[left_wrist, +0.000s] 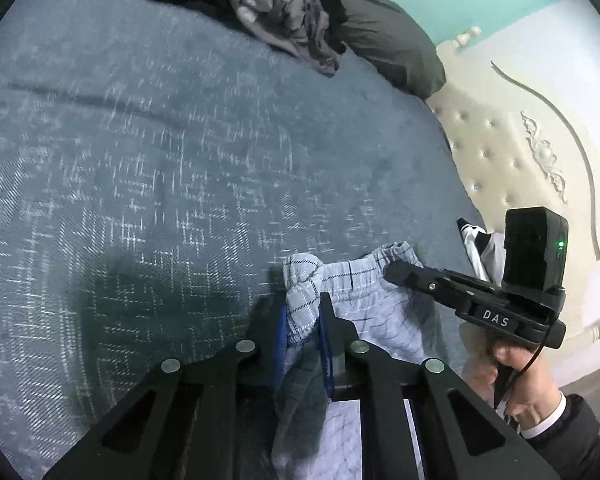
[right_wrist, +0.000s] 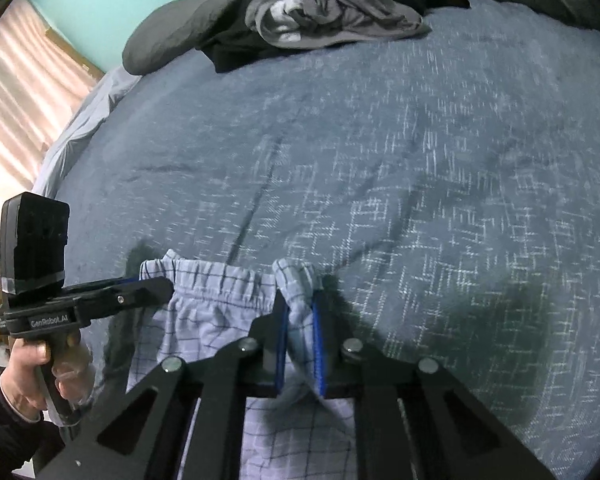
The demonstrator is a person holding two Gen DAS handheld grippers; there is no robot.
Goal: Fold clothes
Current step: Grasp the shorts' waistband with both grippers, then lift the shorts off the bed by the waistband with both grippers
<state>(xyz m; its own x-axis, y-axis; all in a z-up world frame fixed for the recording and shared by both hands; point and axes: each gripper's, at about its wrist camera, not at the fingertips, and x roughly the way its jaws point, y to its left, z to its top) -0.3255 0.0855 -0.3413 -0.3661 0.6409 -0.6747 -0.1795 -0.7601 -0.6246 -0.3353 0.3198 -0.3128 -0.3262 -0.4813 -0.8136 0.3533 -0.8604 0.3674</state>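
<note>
Your left gripper (left_wrist: 302, 312) and right gripper (right_wrist: 300, 312) each pinch one end of the checked shorts (right_wrist: 216, 300) waistband, stretched taut between them, the cloth hanging below over the bedspread (right_wrist: 420, 160), likely to square it for folding.

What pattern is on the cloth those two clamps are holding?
The garment is pale blue with a thin dark grid check, clearest in the right wrist view.
</note>
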